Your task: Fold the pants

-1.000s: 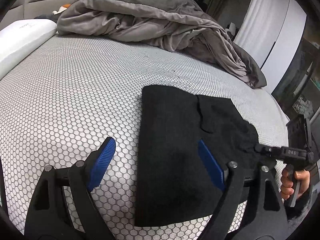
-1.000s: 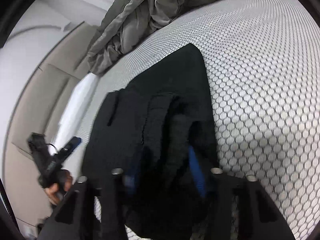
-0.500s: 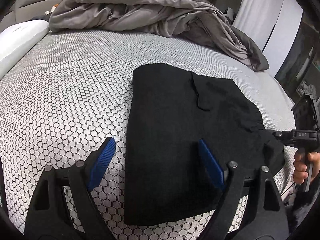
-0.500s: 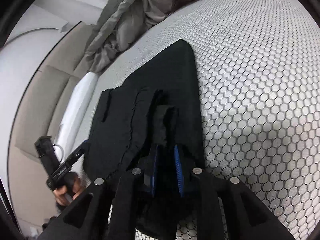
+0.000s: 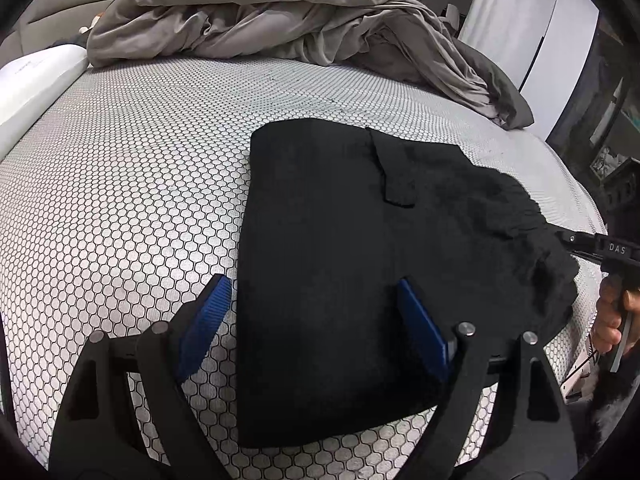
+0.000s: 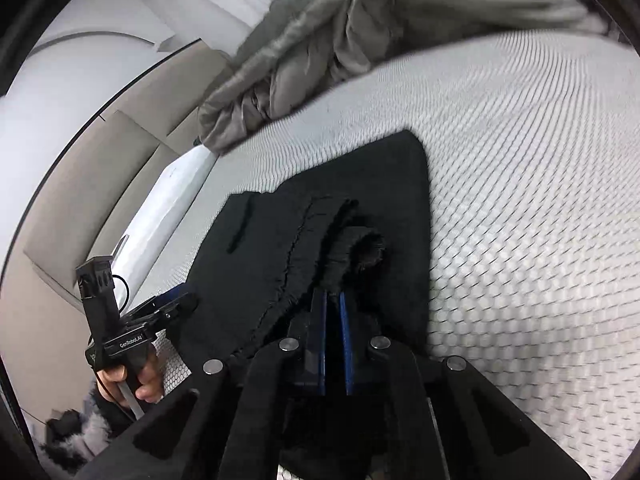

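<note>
Black pants [image 5: 340, 264] lie folded on the honeycomb-patterned mattress [image 5: 132, 184]. My left gripper [image 5: 312, 316] is open, its blue pads astride the near left part of the pants, just above them. My right gripper [image 6: 332, 308] is shut on the bunched waistband edge of the pants [image 6: 312, 240] and lifts that edge a little. In the left wrist view the right gripper [image 5: 568, 240] shows at the pants' right end. In the right wrist view the left gripper [image 6: 168, 304] shows at the pants' far side.
A crumpled grey duvet [image 5: 288, 28] lies across the far side of the bed. A white pillow [image 5: 32, 88] sits at the left edge. A beige headboard [image 6: 100, 184] and white wardrobe doors [image 5: 532, 36] border the bed.
My right gripper has closed on the waistband edge and lifted it. My left gripper stays open and has moved in a little over the pants.
</note>
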